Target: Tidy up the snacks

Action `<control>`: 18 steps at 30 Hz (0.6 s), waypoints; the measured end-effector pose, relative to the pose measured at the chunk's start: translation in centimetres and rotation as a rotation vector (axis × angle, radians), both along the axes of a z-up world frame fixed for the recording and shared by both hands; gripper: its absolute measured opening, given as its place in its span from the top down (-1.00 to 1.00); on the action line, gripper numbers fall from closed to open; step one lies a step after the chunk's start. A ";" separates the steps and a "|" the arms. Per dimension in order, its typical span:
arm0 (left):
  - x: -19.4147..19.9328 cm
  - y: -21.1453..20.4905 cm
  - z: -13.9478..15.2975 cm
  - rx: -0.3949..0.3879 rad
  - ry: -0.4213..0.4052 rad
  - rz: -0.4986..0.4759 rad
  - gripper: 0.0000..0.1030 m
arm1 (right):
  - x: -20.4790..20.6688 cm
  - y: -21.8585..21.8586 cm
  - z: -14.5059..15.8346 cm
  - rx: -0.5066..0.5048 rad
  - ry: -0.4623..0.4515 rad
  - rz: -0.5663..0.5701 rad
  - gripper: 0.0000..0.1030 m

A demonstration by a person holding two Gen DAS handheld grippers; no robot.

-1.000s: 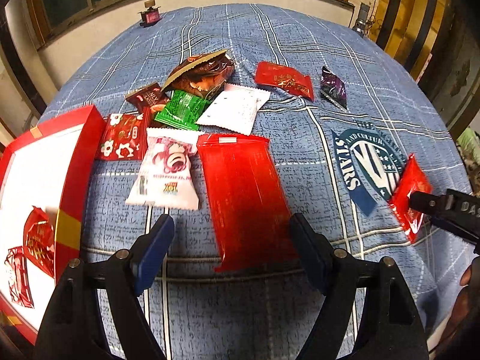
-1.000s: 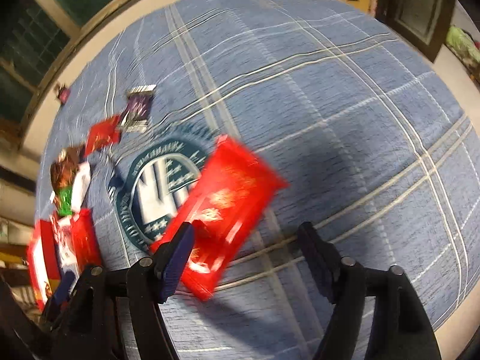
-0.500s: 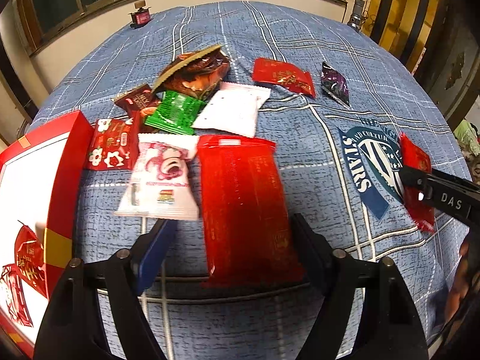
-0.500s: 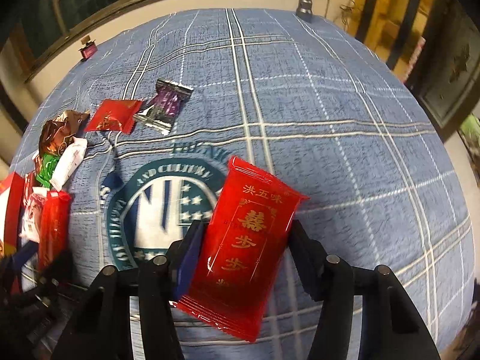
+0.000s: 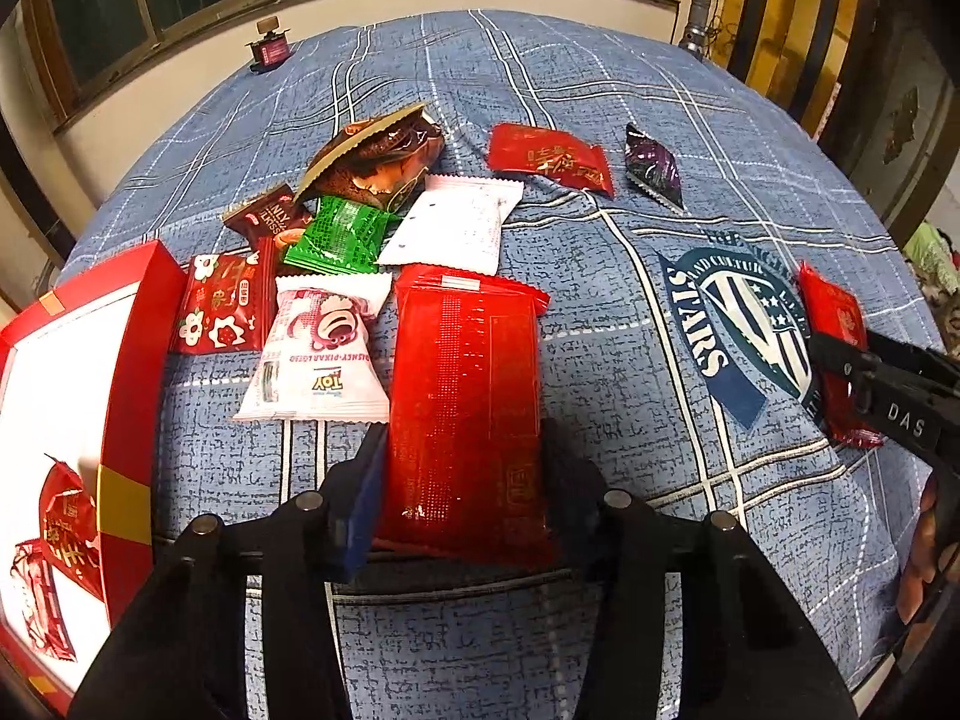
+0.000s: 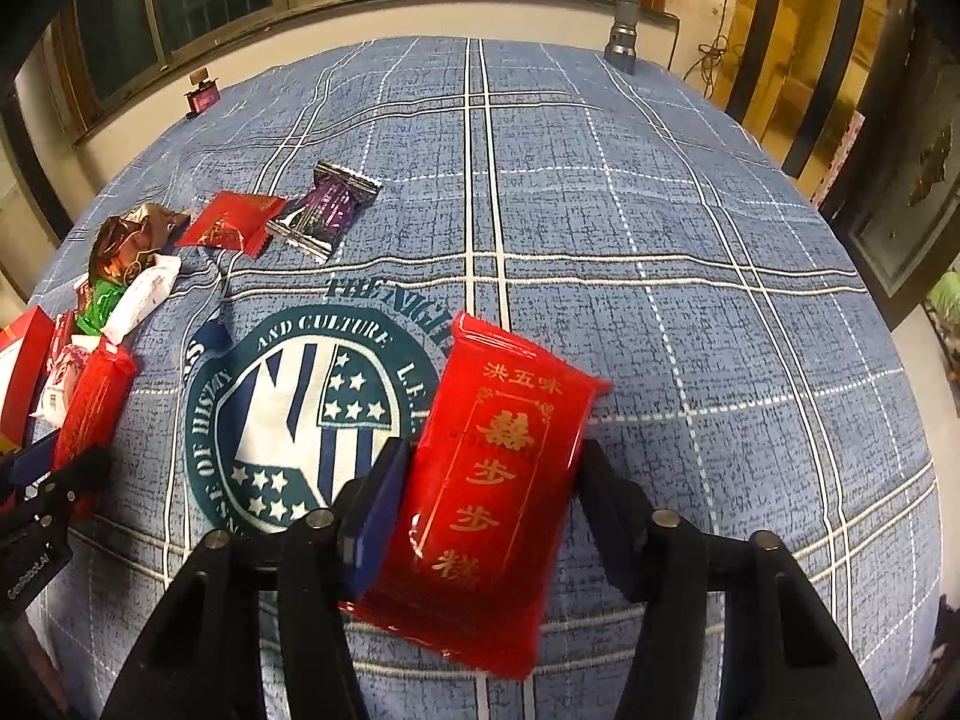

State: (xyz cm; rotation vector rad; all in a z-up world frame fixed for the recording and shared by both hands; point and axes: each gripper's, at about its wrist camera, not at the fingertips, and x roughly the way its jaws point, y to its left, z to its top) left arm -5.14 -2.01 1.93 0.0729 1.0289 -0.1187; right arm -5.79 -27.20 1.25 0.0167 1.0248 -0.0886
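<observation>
On the blue plaid cloth lies a long red packet (image 5: 468,396). My left gripper (image 5: 465,480) is closing on its near end, and both pads touch its sides. Further right, my right gripper (image 6: 489,480) is closing on a red packet with gold characters (image 6: 504,480), pads against both long edges. That right gripper (image 5: 888,396) also shows at the right edge of the left wrist view. A red box (image 5: 138,360) with a white inside stands at the left and holds two red packets (image 5: 66,516). Loose snacks lie beyond: a pink bear packet (image 5: 324,348), a red flower packet (image 5: 222,306) and a green packet (image 5: 339,234).
Further back lie a white packet (image 5: 462,228), a brown bag (image 5: 372,156), a red packet (image 5: 549,159) and a purple packet (image 5: 654,171). A round emblem (image 6: 312,420) is printed on the cloth. A small dark red object (image 5: 270,51) and a metal cylinder (image 5: 696,39) stand at the far edge.
The left jaws have come in from wide apart onto the long red packet. The right gripper has rolled level, and its jaws have narrowed around the gold-lettered packet.
</observation>
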 end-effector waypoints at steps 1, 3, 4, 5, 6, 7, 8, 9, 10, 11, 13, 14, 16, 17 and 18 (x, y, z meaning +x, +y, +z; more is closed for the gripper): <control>-0.1 0.1 0.0 -0.006 -0.003 0.002 0.12 | -0.1 0.1 0.0 0.002 0.002 0.001 -0.07; -0.7 0.4 0.0 -0.022 -0.007 -0.001 0.13 | -0.6 0.0 0.1 0.021 0.007 0.000 -0.07; -1.2 0.5 0.0 -0.027 -0.010 -0.010 0.13 | -0.8 -0.1 0.2 0.030 0.007 0.001 -0.06; -1.7 0.6 0.0 -0.026 -0.011 -0.014 0.13 | -1.0 -0.2 0.2 0.040 0.004 -0.001 -0.06; -2.1 0.7 -0.1 -0.026 -0.012 -0.014 0.13 | -1.3 -0.4 0.2 0.053 0.002 -0.005 -0.05; -2.6 0.9 -0.1 -0.025 -0.014 -0.014 0.13 | -1.5 -0.5 0.2 0.066 0.002 -0.007 -0.05; -3.1 1.1 -0.1 -0.025 -0.016 -0.014 0.13 | -1.6 -0.6 0.3 0.080 0.003 -0.007 -0.05; -3.6 1.3 0.0 -0.025 -0.019 -0.013 0.13 | -1.9 -0.6 0.5 0.103 0.002 -0.004 -0.05; -4.2 1.6 0.0 -0.023 -0.023 -0.011 0.13 | -2.1 -0.6 0.7 0.119 -0.003 0.000 -0.05; -4.6 1.8 0.0 -0.023 -0.026 -0.010 0.13 | -2.3 -0.4 1.0 0.132 -0.009 0.008 -0.05; -5.7 2.4 0.1 -0.021 -0.038 -0.002 0.13 | -2.9 0.2 1.7 0.149 -0.024 0.033 -0.04; -6.2 2.6 0.3 -0.024 -0.052 0.001 0.13 | -3.1 0.7 2.0 0.154 -0.028 0.044 -0.04; -7.1 3.1 0.6 -0.016 -0.075 0.007 0.13 | -3.4 1.8 2.5 0.176 -0.034 0.074 -0.04; -7.6 3.4 0.9 -0.013 -0.090 0.011 0.13 | -3.5 2.3 2.7 0.190 -0.035 0.088 -0.04; -8.1 3.6 1.1 -0.009 -0.103 0.016 0.13 | -3.7 3.0 2.8 0.207 -0.035 0.108 -0.04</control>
